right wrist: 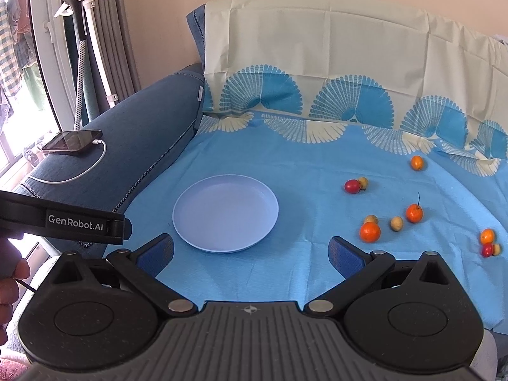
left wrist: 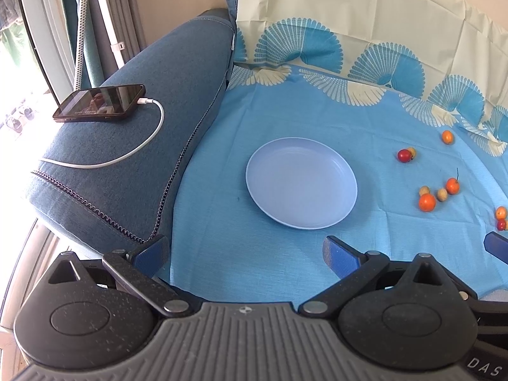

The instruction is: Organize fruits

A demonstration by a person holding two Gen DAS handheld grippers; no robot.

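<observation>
While daylight pours in through a window at the far left, a blue cloth (right wrist: 285, 270) with pale fan patterns covers the seat and back of a blue sofa, and this cloth serves as the surface for the work. On the sofa armrest (left wrist: 133, 146) a dark phone (left wrist: 100, 103) lies flat with a white cable (left wrist: 127, 155) plugged into it, and a white stand (right wrist: 95, 31) rises by the curtains near the beige wall. A light blue plate (right wrist: 226, 217) sits bare in the middle of the cloth. Both pairs of tongs hover low over the near edge of the cloth, the left tongs (left wrist: 246, 252) and the right tongs (right wrist: 250, 252) each with their blue pads spread wide apart and holding nothing. From the right wrist view, the side of the other tool cuts in at the left edge, with fingertips of a hand (right wrist: 9, 289) partly seen below it. The fruits lie scattered to the right of the plate, well apart from it: a large orange (right wrist: 370, 232) touching a small yellowish one, a pale round fruit (right wrist: 397, 223), an orange with a thin stalk (right wrist: 414, 212), a red fruit (right wrist: 351, 186) against a yellow one, a lone orange (right wrist: 416, 162) farther back, and a small cluster (right wrist: 488, 242) at the far right, too small to tell exactly.
</observation>
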